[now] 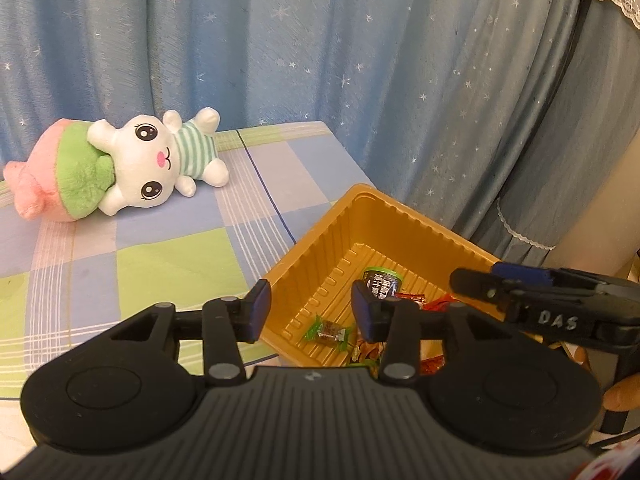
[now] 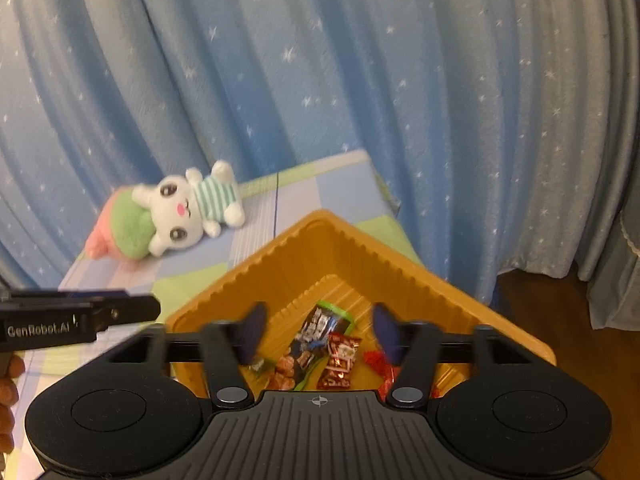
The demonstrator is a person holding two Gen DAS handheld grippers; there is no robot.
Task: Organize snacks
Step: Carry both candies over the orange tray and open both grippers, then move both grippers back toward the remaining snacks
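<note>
Now both grippers hang over the gold tray [image 2: 400, 268], which sits at the table's near right corner and already holds the snacks. From the right wrist view, the right gripper [image 2: 318, 334] has its jaws parted with nothing between the pads; beneath the gap lie a dark packet with green edging [image 2: 320, 324] and a red candy [image 2: 340, 358], with more red wrappers toward 4 o'clock. The left gripper [image 1: 310, 310] is likewise released and empty, above the tray's near left corner; a green-wrapped candy [image 1: 328, 333] lies just below its gap, and a dark can-like snack [image 1: 382, 282] sits at 1 o'clock from it.

Risks, as I judge them: the two tools are close over one tray, so a careless reach could knock them together. A finger catching the thin ribbed wall could tip or slide the tray off the table edge, spilling the wrappers. The plush rabbit [image 1: 160, 160], well away at 10 o'clock, poses no hazard.
</note>
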